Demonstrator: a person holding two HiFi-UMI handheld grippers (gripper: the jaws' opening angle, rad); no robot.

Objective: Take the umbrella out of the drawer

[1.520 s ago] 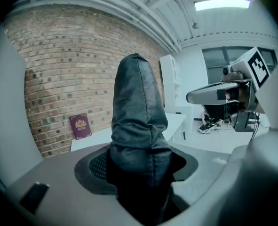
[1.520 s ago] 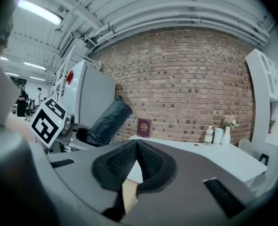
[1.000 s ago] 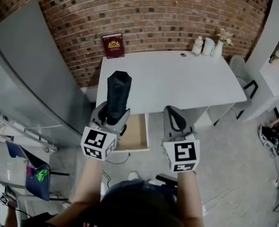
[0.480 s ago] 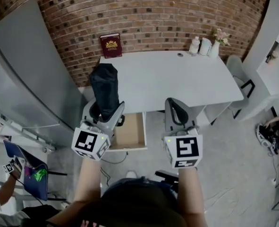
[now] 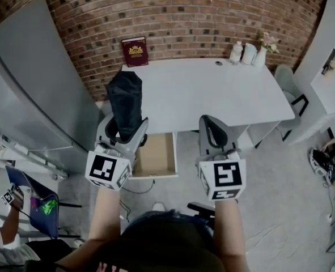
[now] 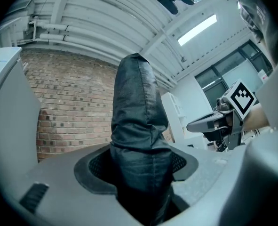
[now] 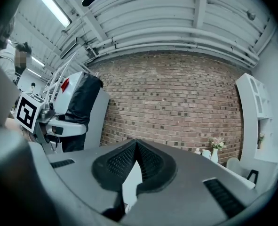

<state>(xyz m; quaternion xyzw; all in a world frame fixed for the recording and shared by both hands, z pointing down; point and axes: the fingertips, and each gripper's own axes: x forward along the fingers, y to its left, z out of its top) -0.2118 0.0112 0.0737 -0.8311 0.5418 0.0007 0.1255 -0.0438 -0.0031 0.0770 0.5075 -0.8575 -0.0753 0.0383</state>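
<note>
white rectangular surface [image 5: 212, 89], open pale wooden drawer [image 5: 156, 157] under its front edge. black folded fabric umbrella [image 5: 125, 103] stands upright above drawer, clenched near its lower end in left tongs [image 5: 124, 130]. right tongs [image 5: 212, 130] closed, empty. likely light, soft slippery sleeve over stiff core; grip mid-body.

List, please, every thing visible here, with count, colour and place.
desk: 1, white, by brick wall
drawer: 1, wood-coloured inside, open under desk
umbrella: 1, black, upright in left tool
book: 1, dark red, desk's back left
bottles: 2, white, desk's back right
vase: 1, white, holding flowers, beside bottles
chair: 1, grey, right of desk
left tool: 1, grey, shut on umbrella
right tool: 1, grey, shut, empty
</note>
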